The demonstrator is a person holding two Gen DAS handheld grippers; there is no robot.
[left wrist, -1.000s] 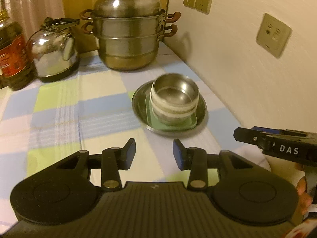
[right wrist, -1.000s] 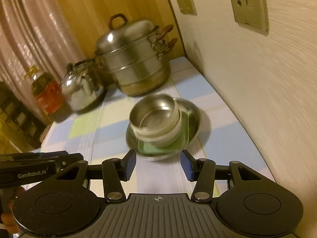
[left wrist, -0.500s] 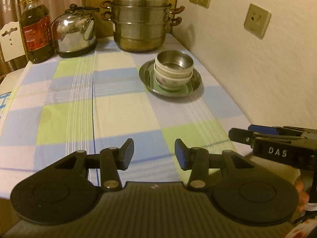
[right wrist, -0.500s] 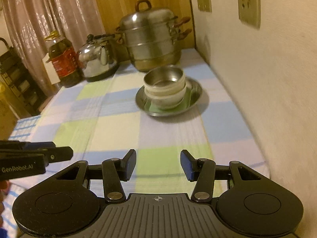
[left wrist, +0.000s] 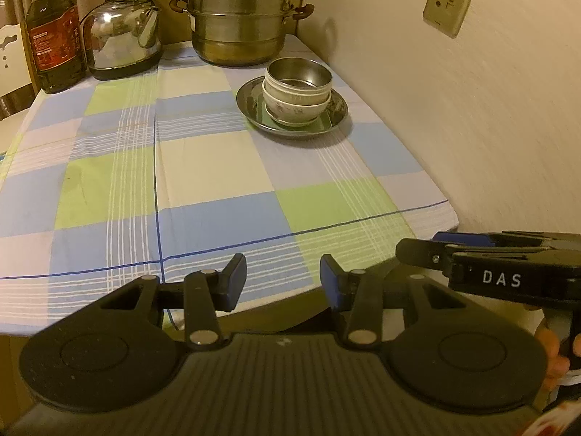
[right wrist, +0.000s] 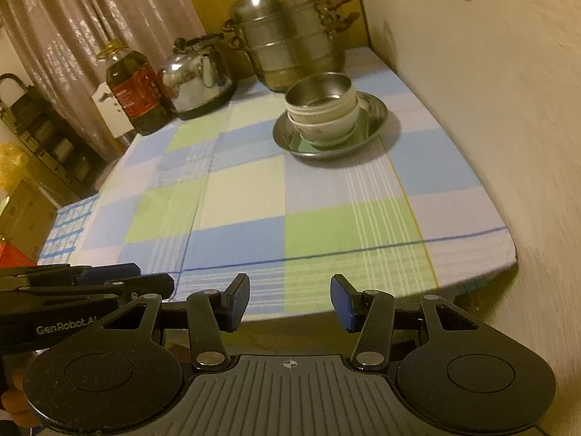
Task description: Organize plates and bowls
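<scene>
Checked tablecloth (left wrist: 203, 167) holds one metal plate (left wrist: 336, 116), three stacked bowls (left wrist: 296, 96).

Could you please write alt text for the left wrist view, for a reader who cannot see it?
A stack of bowls, steel on ceramic, sits on a steel plate far across a checked tablecloth. The left gripper, jaws open and empty, hangs over the near table edge. Behind stand a steamer pot, kettle and oil bottle.

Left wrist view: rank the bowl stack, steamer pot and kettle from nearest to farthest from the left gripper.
From the left gripper:
1. Bowl stack, right of centre, on a metal plate.
2. Kettle at back left and steamer pot at back centre: too close to call.
</scene>
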